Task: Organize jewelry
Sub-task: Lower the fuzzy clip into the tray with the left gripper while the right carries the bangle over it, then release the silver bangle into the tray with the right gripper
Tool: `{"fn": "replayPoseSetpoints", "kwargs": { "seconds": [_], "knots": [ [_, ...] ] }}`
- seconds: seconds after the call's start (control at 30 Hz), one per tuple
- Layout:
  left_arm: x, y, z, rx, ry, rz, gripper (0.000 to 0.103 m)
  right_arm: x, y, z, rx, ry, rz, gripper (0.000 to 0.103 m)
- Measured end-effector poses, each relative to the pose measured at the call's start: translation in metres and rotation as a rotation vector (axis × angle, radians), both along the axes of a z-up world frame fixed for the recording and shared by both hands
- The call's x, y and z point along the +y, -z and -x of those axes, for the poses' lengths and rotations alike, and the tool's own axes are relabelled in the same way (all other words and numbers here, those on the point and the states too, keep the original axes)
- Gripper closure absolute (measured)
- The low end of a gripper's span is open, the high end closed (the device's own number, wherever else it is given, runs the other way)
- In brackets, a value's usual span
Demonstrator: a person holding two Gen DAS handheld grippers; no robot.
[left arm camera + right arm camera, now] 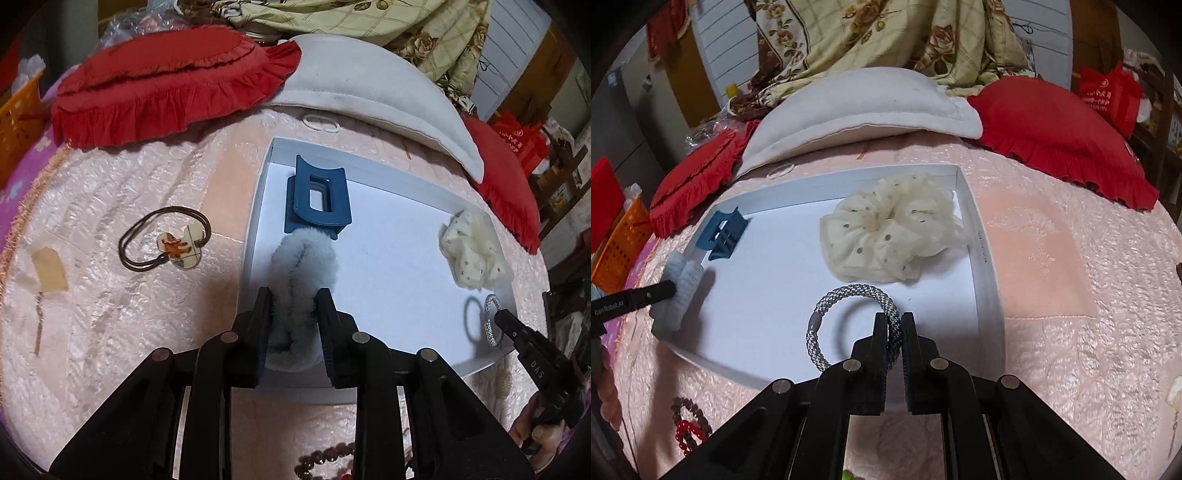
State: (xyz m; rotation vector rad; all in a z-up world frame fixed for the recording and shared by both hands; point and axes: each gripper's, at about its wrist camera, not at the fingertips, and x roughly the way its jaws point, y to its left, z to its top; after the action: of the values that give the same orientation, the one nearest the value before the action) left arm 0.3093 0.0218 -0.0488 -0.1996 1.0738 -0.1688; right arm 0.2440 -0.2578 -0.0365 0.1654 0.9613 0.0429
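Handling here is all soft, light stuff, laid on a bed with a pink quilted cover [1052, 258]. Largest of the task's things is the shallow white tray [984, 258], stiff-walled and light by the look of it; it would slide on the quilt if nudged.

Inside it, toward 1 o'clock in the right wrist view, lies the cream dotted scrunchie [886, 236], airy and crushable, best taken by a fold of its gathered fabric. The fluffy grey scrunchie [301, 273] comes next: the left tool [293, 299] is pinching it across its plush loop, over the tray's near left part, with its far end just short of the blue claw clip [317, 195]. It compresses readily, so a bite through the middle of the bulk seems safest. That clip, at 12 o'clock from the left tool, is hard plastic, rigid and probably a bit slick; its flat body offers the surest hold.

Outside the tray, at 10 o'clock in the left view, a brown hair tie with a bear charm [166, 240] rests on the quilt, thin and limp, easier to grasp at the charm. Smallest is the speckled braided hair band [849, 325], springy and light; the right tool [894, 319] is pressed together on its cord near the tray's front right corner.
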Motion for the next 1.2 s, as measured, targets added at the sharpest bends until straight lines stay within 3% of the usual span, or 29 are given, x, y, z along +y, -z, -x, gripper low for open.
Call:
{"fn": "replayPoseSetpoints", "kwargs": {
  "seconds": [0.1,0.17,0.33,0.5,0.7,0.83,1.07,1.2],
  "knots": [
    [0.004,0.002,0.000,-0.004,0.003,0.034,0.072,-0.005,0.002,-0.003,0.021,0.014,-0.022,0.096],
    [0.005,0.000,0.002,-0.016,0.002,0.053,0.059,-0.008,0.005,-0.004,0.033,0.023,-0.040,0.096],
    [0.010,-0.013,0.011,-0.052,0.003,0.110,0.056,-0.013,0.008,-0.002,0.046,0.041,-0.066,0.096],
    [0.015,-0.038,0.027,-0.094,-0.008,0.130,0.056,-0.015,-0.010,0.010,0.001,0.040,-0.093,0.096],
    [0.021,-0.063,0.072,-0.157,-0.007,0.021,0.056,-0.023,-0.044,0.052,-0.076,0.029,-0.123,0.096],
    [0.021,-0.055,0.107,-0.152,0.019,-0.037,0.056,-0.035,-0.040,0.091,-0.076,0.042,-0.105,0.096],
    [0.012,-0.021,0.146,-0.074,0.072,-0.029,0.056,-0.078,0.002,0.149,0.023,0.150,-0.200,0.096],
    [-0.006,-0.006,0.153,-0.040,0.121,-0.053,0.056,-0.080,0.013,0.172,0.049,0.157,-0.234,0.095]
  ]
}}
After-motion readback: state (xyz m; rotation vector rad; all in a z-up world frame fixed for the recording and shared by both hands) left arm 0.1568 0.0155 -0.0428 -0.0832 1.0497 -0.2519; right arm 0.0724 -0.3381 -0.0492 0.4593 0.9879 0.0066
